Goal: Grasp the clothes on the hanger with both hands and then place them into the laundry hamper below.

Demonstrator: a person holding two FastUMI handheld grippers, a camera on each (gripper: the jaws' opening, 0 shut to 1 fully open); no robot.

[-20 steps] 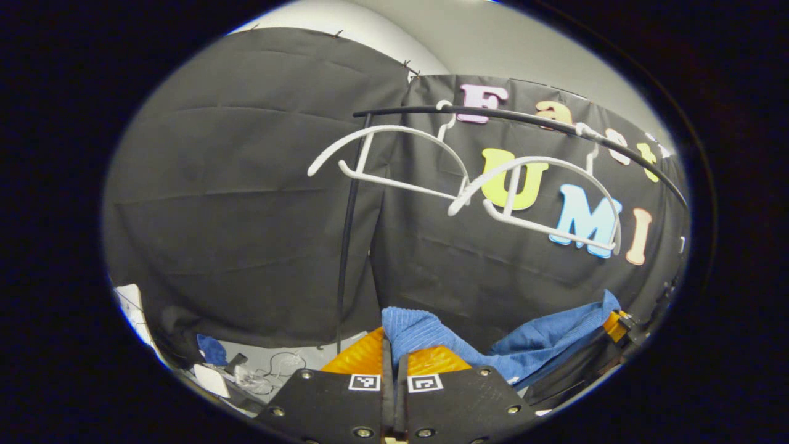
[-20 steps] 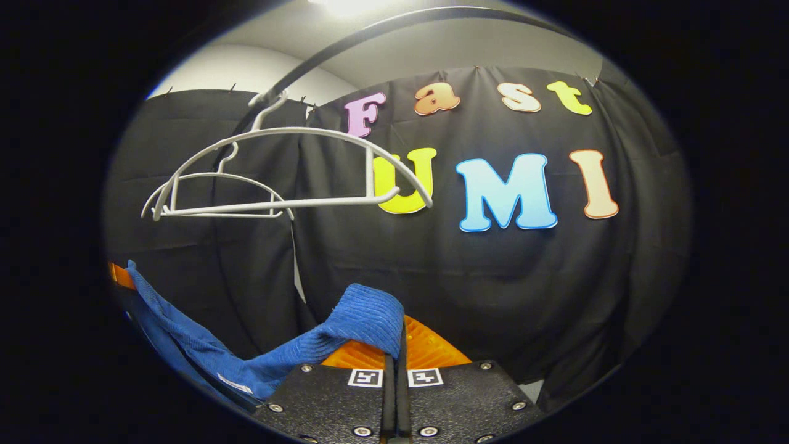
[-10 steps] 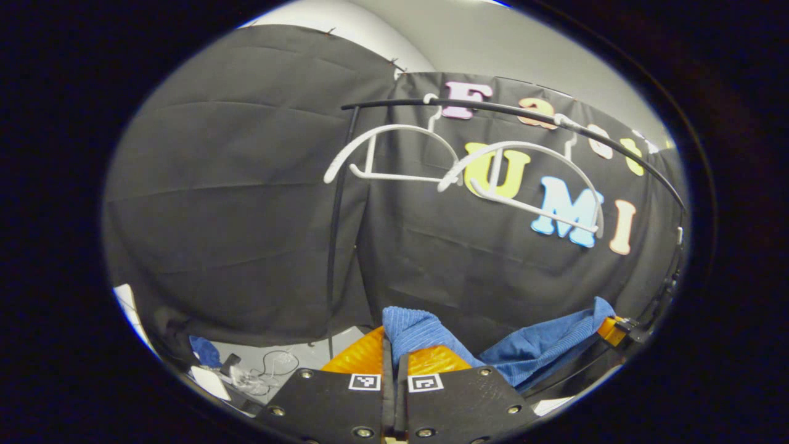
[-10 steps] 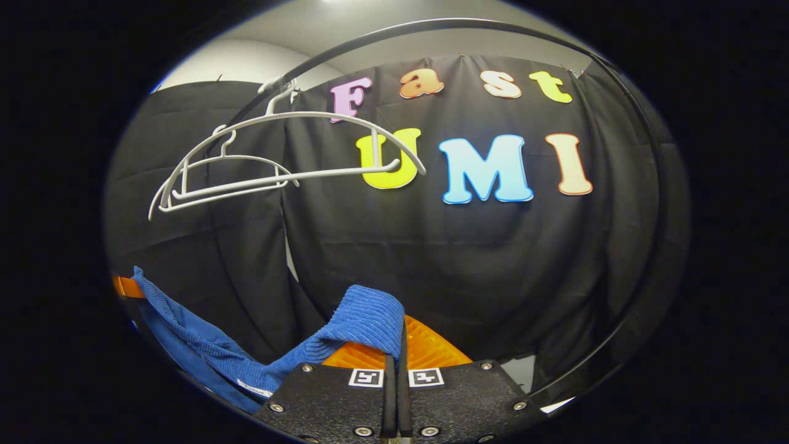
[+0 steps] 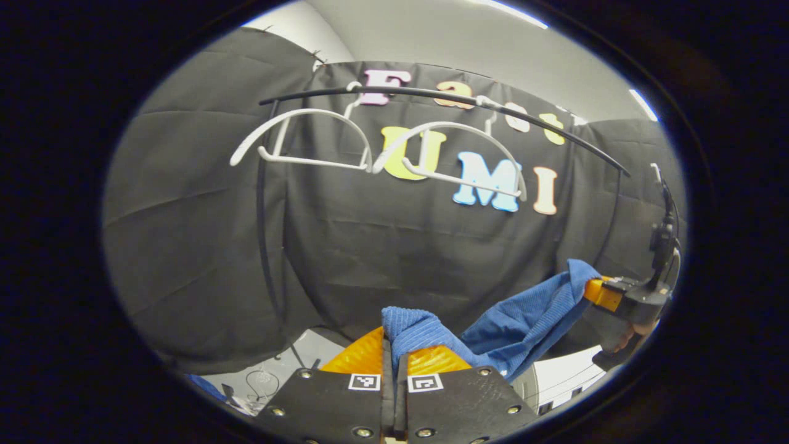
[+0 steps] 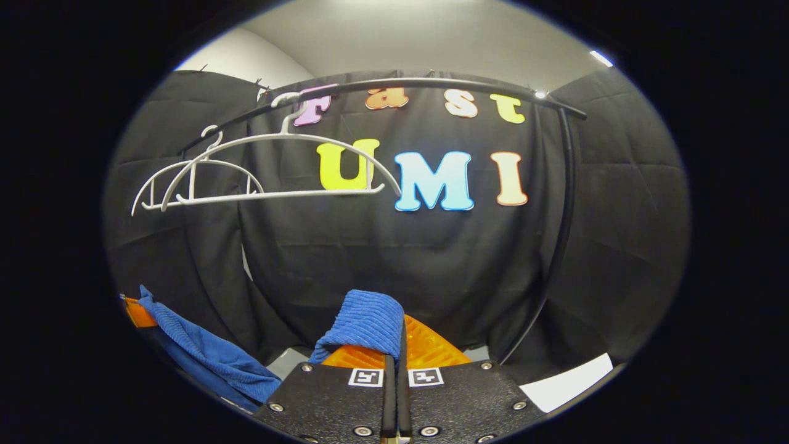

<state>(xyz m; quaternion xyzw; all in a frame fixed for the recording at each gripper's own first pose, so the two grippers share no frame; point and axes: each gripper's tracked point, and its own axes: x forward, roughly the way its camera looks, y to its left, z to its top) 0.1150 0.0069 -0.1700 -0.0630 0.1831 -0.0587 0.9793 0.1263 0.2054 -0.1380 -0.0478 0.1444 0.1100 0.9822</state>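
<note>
- The left gripper [image 5: 394,364] is clamped tight on one end of the blue garment [image 5: 524,308], cloth bunched between its two fingers.
- The right gripper [image 6: 394,364] pinches the other end the same way; in the left gripper view it sits at the right [image 5: 601,295], held by a hand [image 5: 625,339].
- The garment sags slack between the two grippers, well below the rail [image 6: 431,83].
- Two bare white hangers [image 6: 271,172] hang on that rail.
</note>
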